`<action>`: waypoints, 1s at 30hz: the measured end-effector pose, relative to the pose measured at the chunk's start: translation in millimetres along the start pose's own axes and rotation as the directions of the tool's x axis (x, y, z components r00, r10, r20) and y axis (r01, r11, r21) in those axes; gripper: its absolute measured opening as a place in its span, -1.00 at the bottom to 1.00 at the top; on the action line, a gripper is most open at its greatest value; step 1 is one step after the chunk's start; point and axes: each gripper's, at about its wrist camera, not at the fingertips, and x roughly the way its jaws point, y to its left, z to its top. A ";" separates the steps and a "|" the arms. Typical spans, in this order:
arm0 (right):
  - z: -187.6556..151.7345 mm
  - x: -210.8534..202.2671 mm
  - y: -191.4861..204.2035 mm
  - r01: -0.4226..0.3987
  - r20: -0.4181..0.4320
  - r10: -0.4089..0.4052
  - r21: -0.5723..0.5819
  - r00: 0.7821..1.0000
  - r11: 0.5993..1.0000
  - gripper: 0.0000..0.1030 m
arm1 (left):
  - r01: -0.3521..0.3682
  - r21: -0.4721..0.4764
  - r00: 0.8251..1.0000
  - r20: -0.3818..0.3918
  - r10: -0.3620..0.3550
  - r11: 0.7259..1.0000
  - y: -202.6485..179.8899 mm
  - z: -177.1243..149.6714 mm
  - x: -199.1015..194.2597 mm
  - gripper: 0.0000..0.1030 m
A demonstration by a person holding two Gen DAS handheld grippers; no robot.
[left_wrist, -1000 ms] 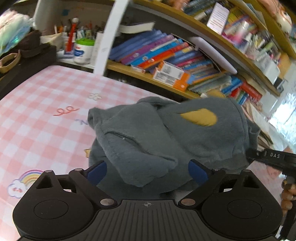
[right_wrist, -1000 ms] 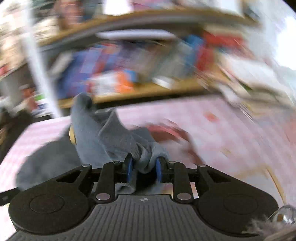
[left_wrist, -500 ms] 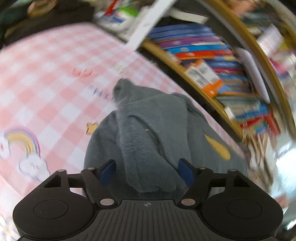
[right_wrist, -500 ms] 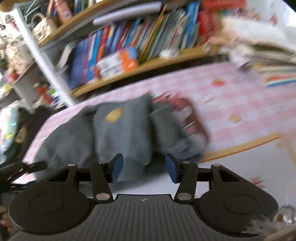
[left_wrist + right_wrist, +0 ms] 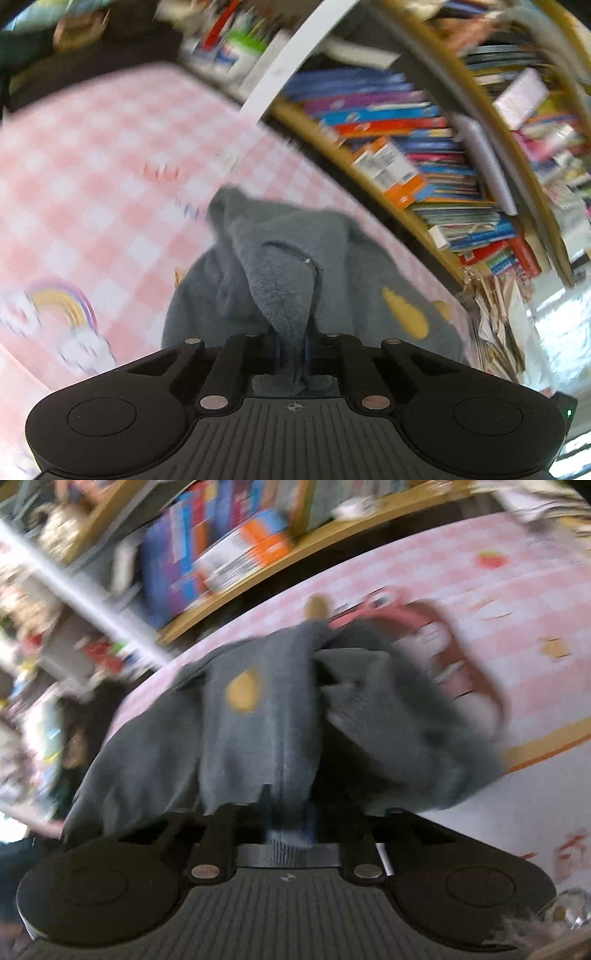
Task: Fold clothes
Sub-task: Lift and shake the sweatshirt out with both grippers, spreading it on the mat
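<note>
A grey fleece garment (image 5: 295, 273) with a yellow patch (image 5: 404, 314) lies bunched on the pink checked tablecloth (image 5: 92, 184). My left gripper (image 5: 293, 350) is shut on a fold of the grey fleece close to the camera. In the right wrist view the same garment (image 5: 258, 716) shows with its yellow patch (image 5: 242, 692). My right gripper (image 5: 290, 823) is shut on the garment's ribbed edge. Both views are blurred by motion.
A wooden bookshelf (image 5: 406, 155) full of books runs along the far edge of the table. A white post (image 5: 280, 62) stands at the shelf. A red and pink item (image 5: 454, 653) lies under the garment's right side. Rainbow print (image 5: 62, 306) marks the cloth.
Both grippers were open around the garment half a second ago and have now shut on it. The right gripper had let go of one fold a second ago and moved left.
</note>
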 end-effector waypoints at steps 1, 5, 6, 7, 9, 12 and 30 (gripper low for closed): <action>-3.1 -0.4 4.9 -0.050 -0.025 0.050 -0.018 0.998 0.999 -0.82 | 0.001 0.012 1.000 0.025 -0.001 1.000 -2.6 4.7 -7.6 -0.83; -27.7 -12.1 32.8 -0.309 -0.141 0.299 -0.049 0.944 0.950 -0.83 | -0.005 0.007 0.994 0.112 0.005 1.000 -6.8 26.1 -30.1 -0.84; -33.4 -15.4 38.6 -0.356 -0.161 0.343 -0.056 0.925 0.933 -0.83 | -0.006 0.014 0.993 0.119 0.005 1.000 -9.9 31.4 -31.6 -0.84; -36.7 -19.0 41.7 -0.378 -0.166 0.364 -0.060 0.916 0.924 -0.83 | -0.001 0.032 0.995 0.104 -0.002 0.999 -17.0 35.1 -27.0 -0.84; -42.1 -26.5 46.3 -0.416 -0.169 0.401 -0.063 0.900 0.907 -0.84 | 0.010 0.069 0.997 0.073 -0.015 0.998 -31.1 42.6 -17.9 -0.84; -34.5 -48.4 27.9 -0.395 -0.063 0.393 -0.019 0.917 0.918 -0.85 | 0.064 0.180 0.998 0.001 -0.065 0.982 -72.7 47.1 11.5 -0.84; -36.0 -341.7 99.1 -0.201 0.723 0.556 -0.523 0.409 0.828 -0.86 | 0.709 0.404 0.606 0.071 -0.793 0.578 -261.4 150.6 -44.0 -0.84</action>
